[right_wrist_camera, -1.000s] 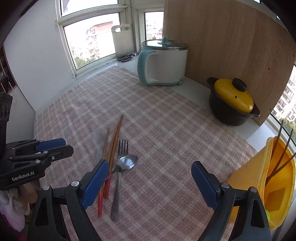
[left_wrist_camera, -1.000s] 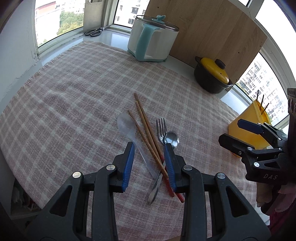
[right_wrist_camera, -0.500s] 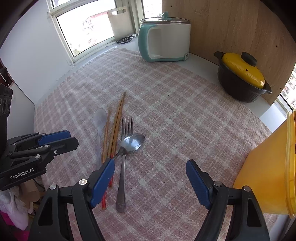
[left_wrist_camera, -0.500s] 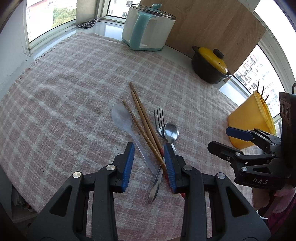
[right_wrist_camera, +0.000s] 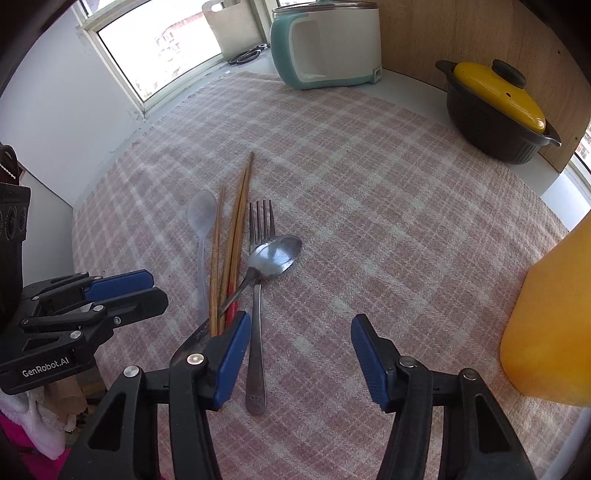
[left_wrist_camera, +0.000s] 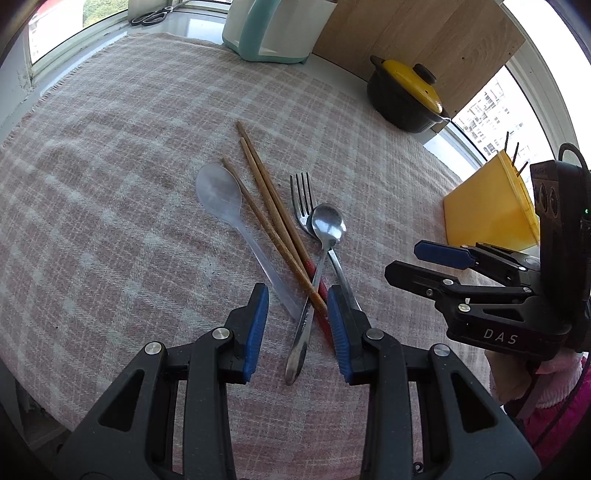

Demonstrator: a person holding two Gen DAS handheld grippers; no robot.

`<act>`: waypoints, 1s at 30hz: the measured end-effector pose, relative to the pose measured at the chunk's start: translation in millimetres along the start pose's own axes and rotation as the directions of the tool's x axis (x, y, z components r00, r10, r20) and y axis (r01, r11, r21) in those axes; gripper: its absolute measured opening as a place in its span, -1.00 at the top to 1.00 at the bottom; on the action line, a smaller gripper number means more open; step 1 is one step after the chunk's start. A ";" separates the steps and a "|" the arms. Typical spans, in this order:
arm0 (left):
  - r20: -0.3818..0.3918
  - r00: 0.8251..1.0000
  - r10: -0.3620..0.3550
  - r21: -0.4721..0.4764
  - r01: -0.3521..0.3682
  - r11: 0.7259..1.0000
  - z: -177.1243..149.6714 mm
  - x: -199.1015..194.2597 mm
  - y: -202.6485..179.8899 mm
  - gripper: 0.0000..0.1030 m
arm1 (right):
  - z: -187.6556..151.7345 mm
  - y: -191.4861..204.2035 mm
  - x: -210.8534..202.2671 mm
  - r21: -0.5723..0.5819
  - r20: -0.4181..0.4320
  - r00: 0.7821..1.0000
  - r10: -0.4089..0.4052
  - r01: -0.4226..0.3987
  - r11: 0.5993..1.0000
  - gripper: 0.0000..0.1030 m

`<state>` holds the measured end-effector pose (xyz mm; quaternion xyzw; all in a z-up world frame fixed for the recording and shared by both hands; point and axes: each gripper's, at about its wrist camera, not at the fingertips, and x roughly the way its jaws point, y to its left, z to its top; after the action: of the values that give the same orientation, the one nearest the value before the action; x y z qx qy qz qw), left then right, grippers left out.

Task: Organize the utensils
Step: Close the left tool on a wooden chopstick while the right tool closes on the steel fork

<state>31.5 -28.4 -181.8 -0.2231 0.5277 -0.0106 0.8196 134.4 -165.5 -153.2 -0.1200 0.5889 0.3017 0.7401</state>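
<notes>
In the left wrist view, a pink and white checked cloth (left_wrist_camera: pixel 110 177) is seen spread over the counter (left_wrist_camera: pixel 332 70), with the metal spoon (left_wrist_camera: pixel 321 251) taken as landmark at the cloth's middle. A fork (left_wrist_camera: pixel 301 192) lies under the spoon's bowl, wooden chopsticks (left_wrist_camera: pixel 266 199) just left of it, and a clear plastic spoon (left_wrist_camera: pixel 225 199) further left. The left gripper (left_wrist_camera: pixel 295 321) is held narrowly open over the spoon's handle, no pad pressing on anything. Far beyond the spoon, a white and teal cooker (left_wrist_camera: pixel 266 29), a black pot with a yellow lid (left_wrist_camera: pixel 406 96), a wooden board (left_wrist_camera: pixel 424 37) and windows are seen; a yellow holder (left_wrist_camera: pixel 487 210) stands to its right. In the right wrist view, the right gripper (right_wrist_camera: pixel 299 354) is shown fairly wide and closing, only the fork's (right_wrist_camera: pixel 258 295) handle end lying between the jaws, untouched. The spoon (right_wrist_camera: pixel 275 254) crosses the chopsticks (right_wrist_camera: pixel 236 236); the yellow holder (right_wrist_camera: pixel 550 317) rises at its right, and scissors (right_wrist_camera: pixel 247 55) lie far behind by the window sill.
</notes>
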 end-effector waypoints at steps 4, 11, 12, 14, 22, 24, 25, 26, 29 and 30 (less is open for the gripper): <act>-0.026 1.000 -0.001 0.042 0.002 0.999 -0.9 7.4 -6.4 0.37 | -1.0 0.2 7.3 0.007 -0.019 1.000 0.012 -0.012 1.000 -0.03; -0.055 0.998 0.005 0.046 -0.002 0.999 -4.1 12.7 2.6 0.37 | -5.4 -2.3 14.8 0.031 -0.041 0.999 0.028 -0.027 0.999 0.09; -0.055 0.998 0.002 0.033 0.000 0.999 -3.3 13.0 5.8 0.37 | -5.9 -1.9 16.5 0.031 -0.044 0.999 0.029 -0.028 0.999 0.11; -0.056 0.998 -0.007 0.013 0.008 1.000 0.1 14.4 9.6 0.37 | -6.6 -1.1 20.2 0.034 -0.053 0.998 0.034 -0.032 0.999 0.13; -0.051 0.999 0.002 -0.022 -0.003 1.000 22.6 32.2 10.0 0.37 | -6.9 7.5 35.0 0.025 -0.081 0.996 0.034 -0.032 0.999 0.18; -0.054 0.998 0.025 -0.022 -0.026 0.999 26.0 38.8 9.4 0.37 | -6.5 9.0 37.8 0.025 -0.084 0.996 0.027 -0.025 0.999 0.20; -0.056 0.998 0.033 -0.022 -0.034 0.999 27.6 41.7 9.2 0.37 | -5.7 9.6 38.5 0.025 -0.083 0.996 0.023 -0.021 0.999 0.20; -0.057 0.997 0.041 -0.023 -0.043 0.999 28.8 44.2 9.0 0.37 | -4.8 10.5 38.6 0.024 -0.082 0.996 0.022 -0.020 1.000 0.20; -0.066 0.996 0.054 -0.023 -0.055 0.998 31.6 51.7 7.4 0.37 | -2.5 13.0 39.5 0.015 -0.082 0.996 0.018 -0.017 1.000 0.21; -0.063 0.996 0.059 -0.016 -0.061 0.998 32.2 53.3 6.2 0.37 | -1.8 14.4 40.4 0.009 -0.083 0.996 0.013 -0.013 1.000 0.21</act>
<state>81.7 -24.8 -218.9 -0.2141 0.5596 0.0118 0.8005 129.5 -142.7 -189.4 -0.1254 0.6212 0.2986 0.7136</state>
